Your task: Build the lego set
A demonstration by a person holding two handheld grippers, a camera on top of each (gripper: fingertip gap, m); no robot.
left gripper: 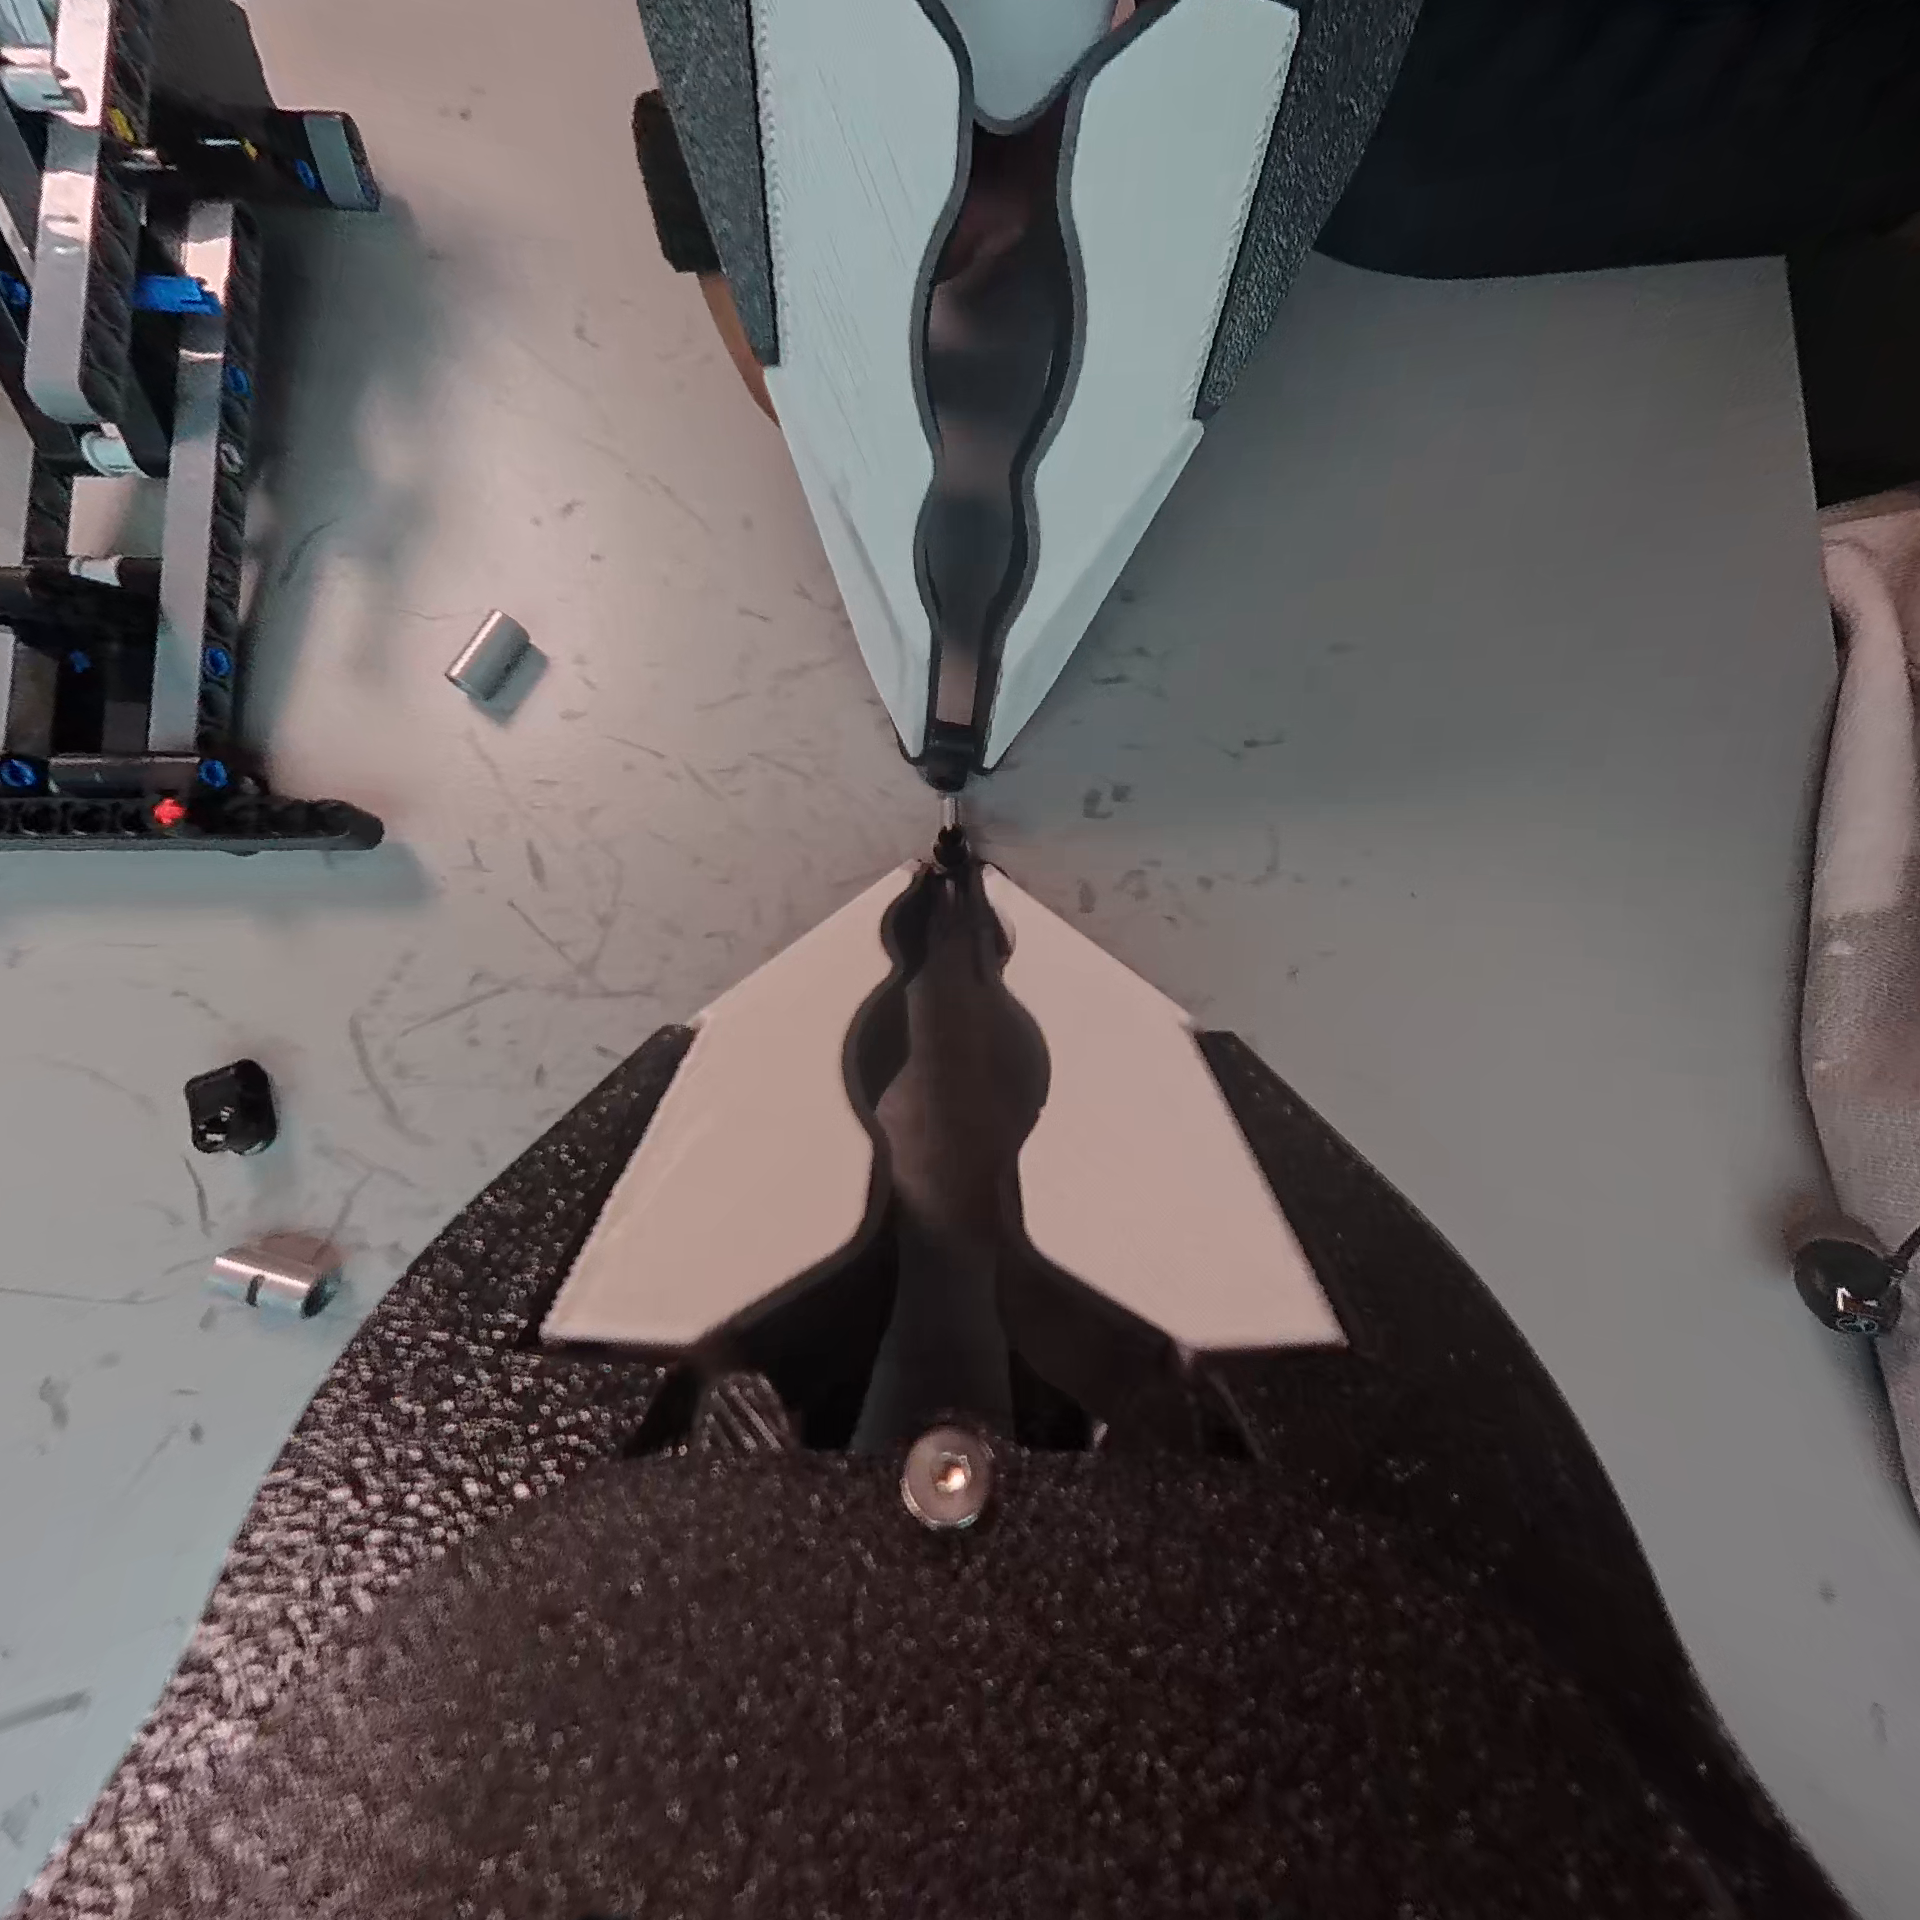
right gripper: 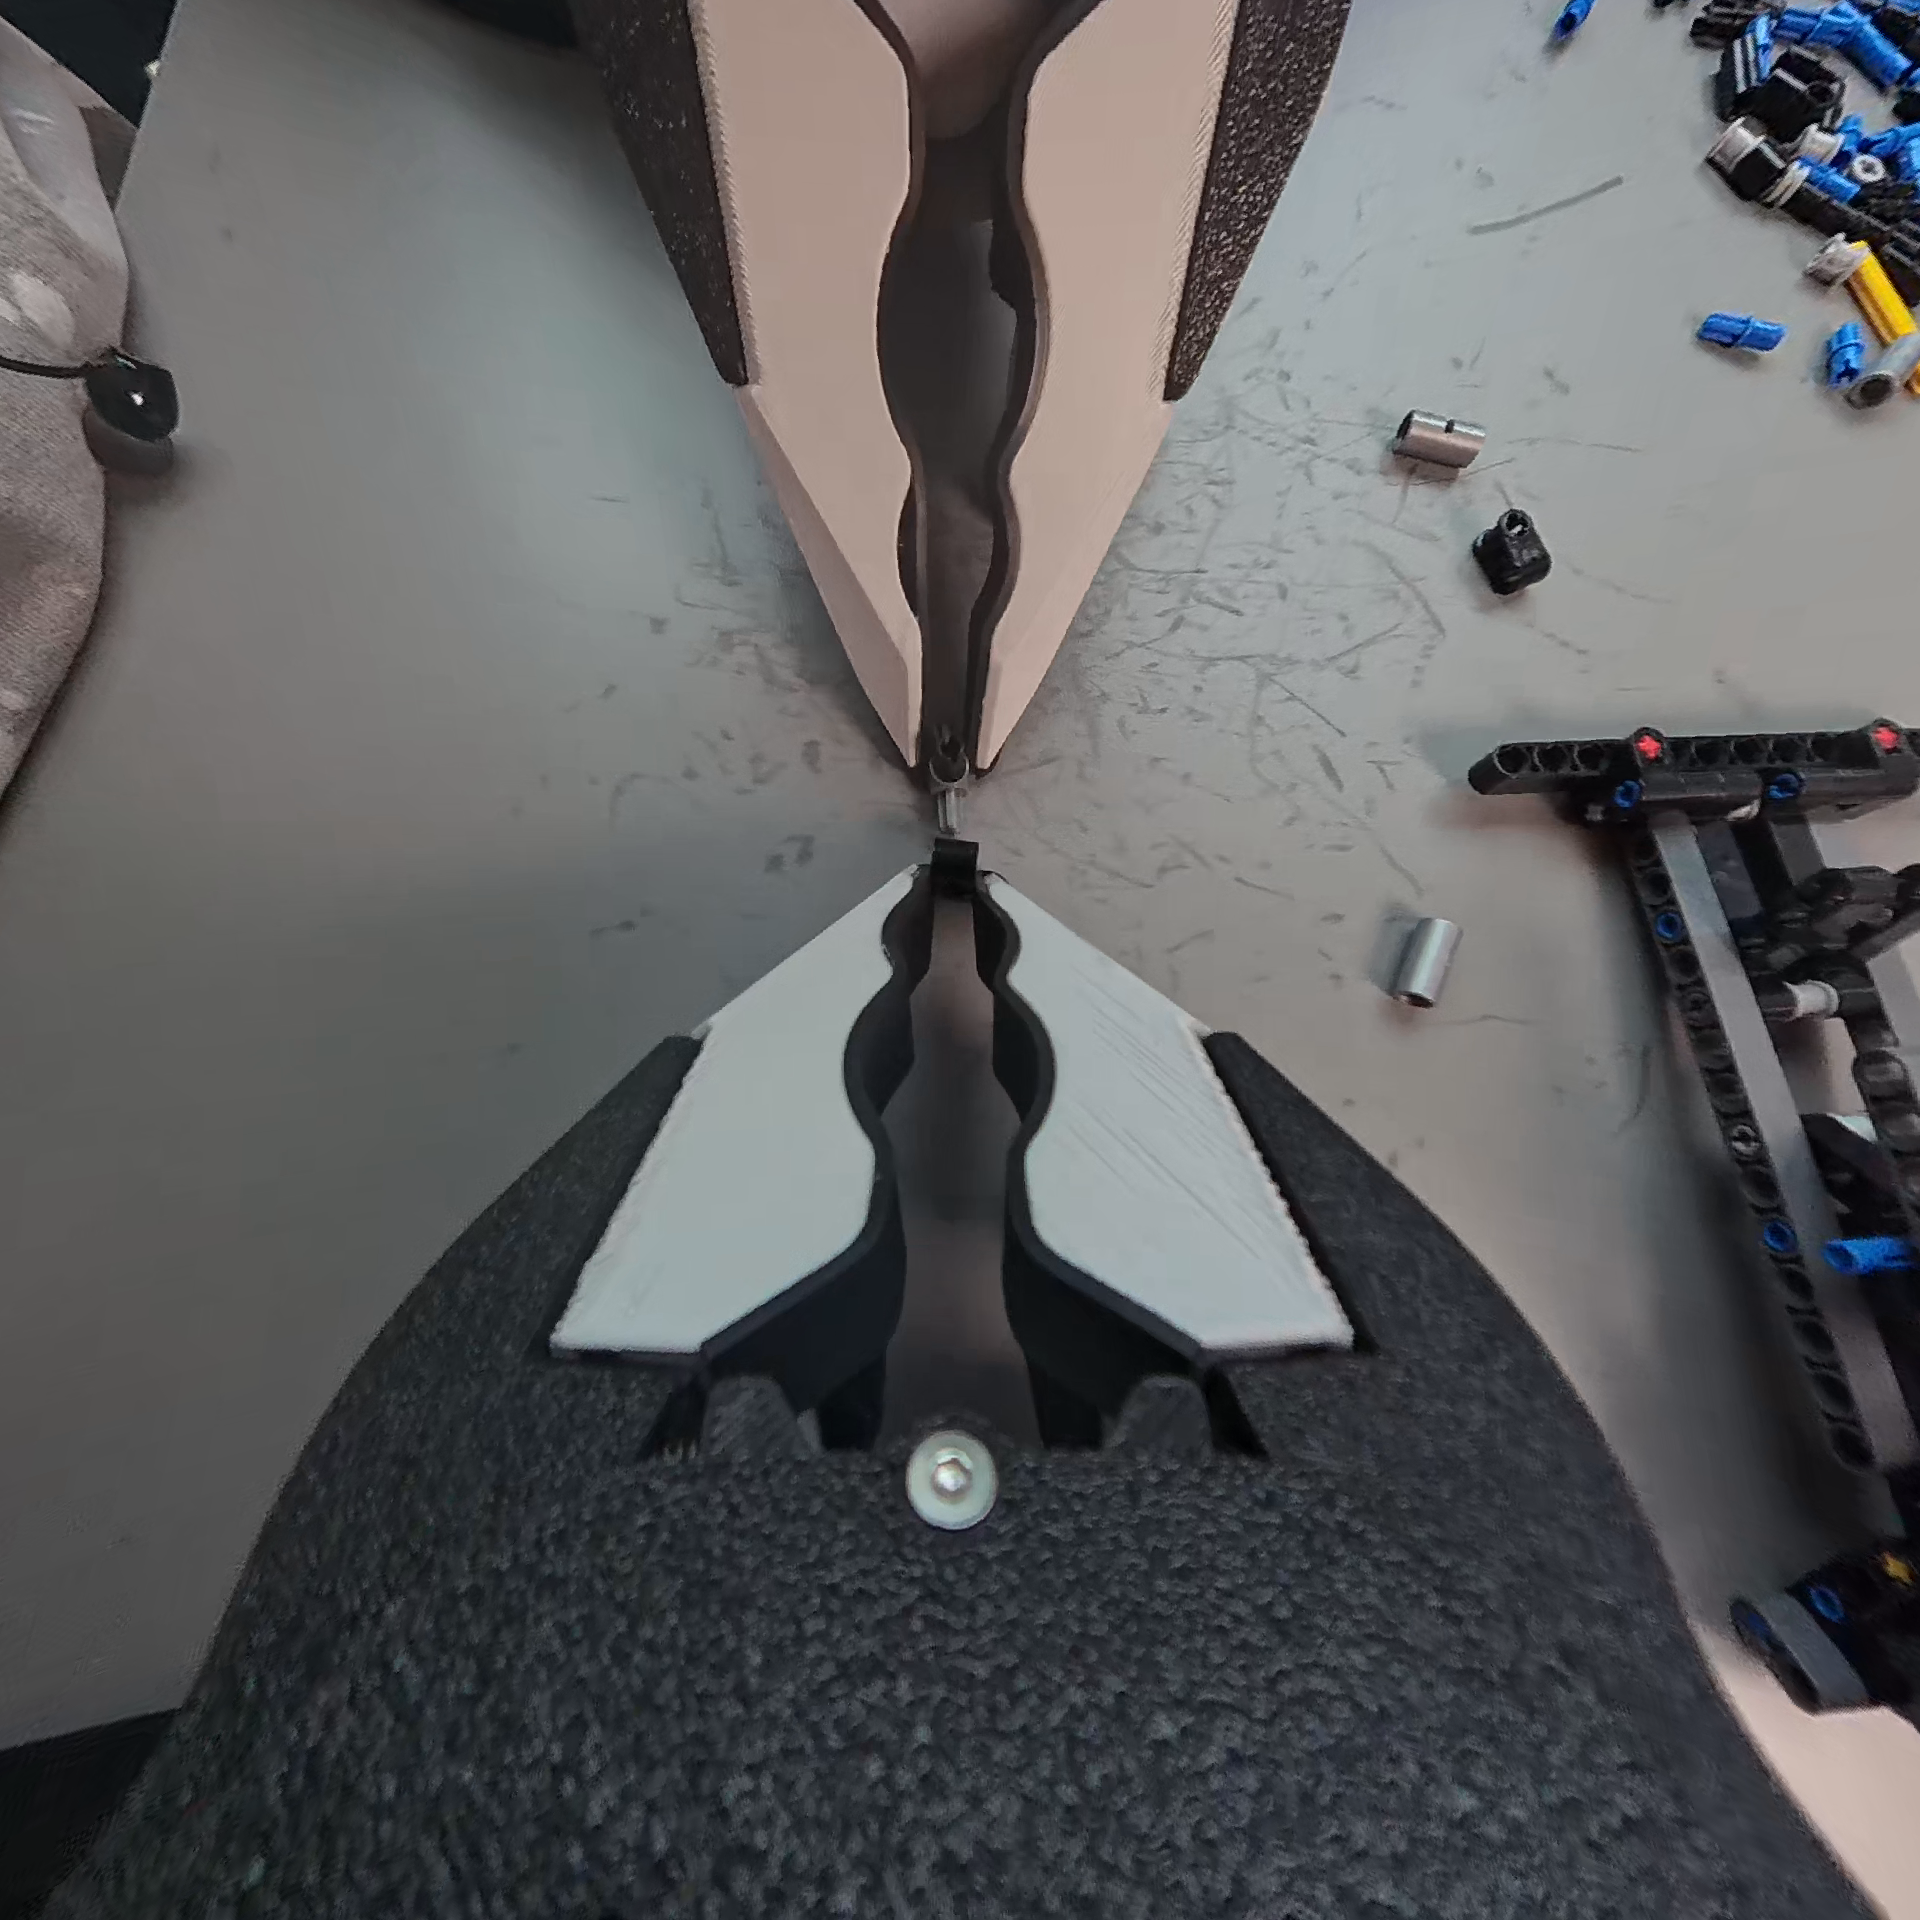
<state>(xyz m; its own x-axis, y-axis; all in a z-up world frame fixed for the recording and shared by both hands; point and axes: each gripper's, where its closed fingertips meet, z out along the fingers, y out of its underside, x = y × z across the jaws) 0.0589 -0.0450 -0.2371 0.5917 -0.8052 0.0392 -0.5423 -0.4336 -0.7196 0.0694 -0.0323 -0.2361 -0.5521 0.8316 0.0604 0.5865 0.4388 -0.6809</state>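
Left gripper (left gripper: 948, 871) is clenched on a tiny dark piece (left gripper: 948, 854) with a thin grey pin (left gripper: 950, 812) poking out, tip to tip with the right gripper (right gripper: 954, 871), which is clamped on a small black connector (right gripper: 954, 858) just over the scratched grey table (right gripper: 520, 727). Loose parts lie near: grey sleeve (right gripper: 1419, 958), black connector piece (right gripper: 1512, 551), second grey sleeve (right gripper: 1438, 436). Partly built black-and-grey lego frame (right gripper: 1756, 997) sits well apart at the table edge, parts pile (right gripper: 1829, 135) beyond it, beige cloth (left gripper: 1870, 935) on the opposite side.
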